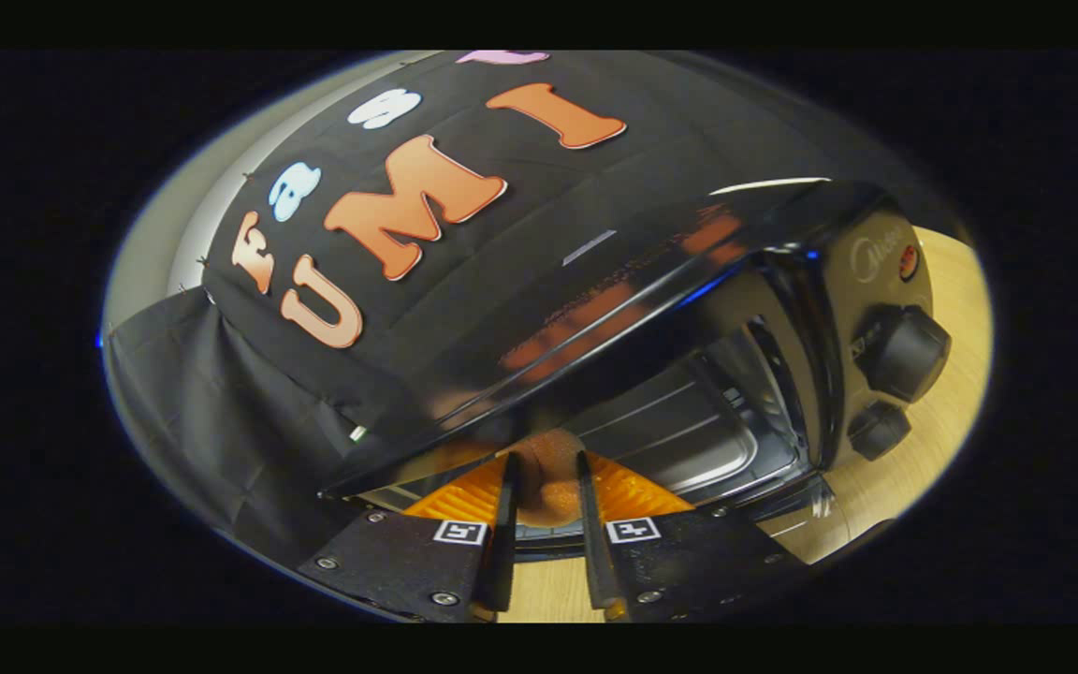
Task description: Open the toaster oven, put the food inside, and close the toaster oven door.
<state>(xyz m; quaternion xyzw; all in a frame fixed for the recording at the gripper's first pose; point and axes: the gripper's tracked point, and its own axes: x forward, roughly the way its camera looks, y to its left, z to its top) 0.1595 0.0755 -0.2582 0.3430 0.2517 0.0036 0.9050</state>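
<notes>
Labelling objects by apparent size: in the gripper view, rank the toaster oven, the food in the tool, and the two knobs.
1. Toaster oven
2. Food, pinched in the tool; nearness inflates it
3. Upper knob
4. Lower knob

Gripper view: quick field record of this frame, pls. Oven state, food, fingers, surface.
toaster oven: black, door open, chamber visible just ahead of the fingers
knobs: two on the control panel beside the chamber
food: brown rounded piece between the fingers, at the oven mouth
gripper: both fingers press on the food
rack: metal bars inside the chamber, beyond the food
table: light wood, under the oven
task stage: food at the oven opening, not yet released
</notes>
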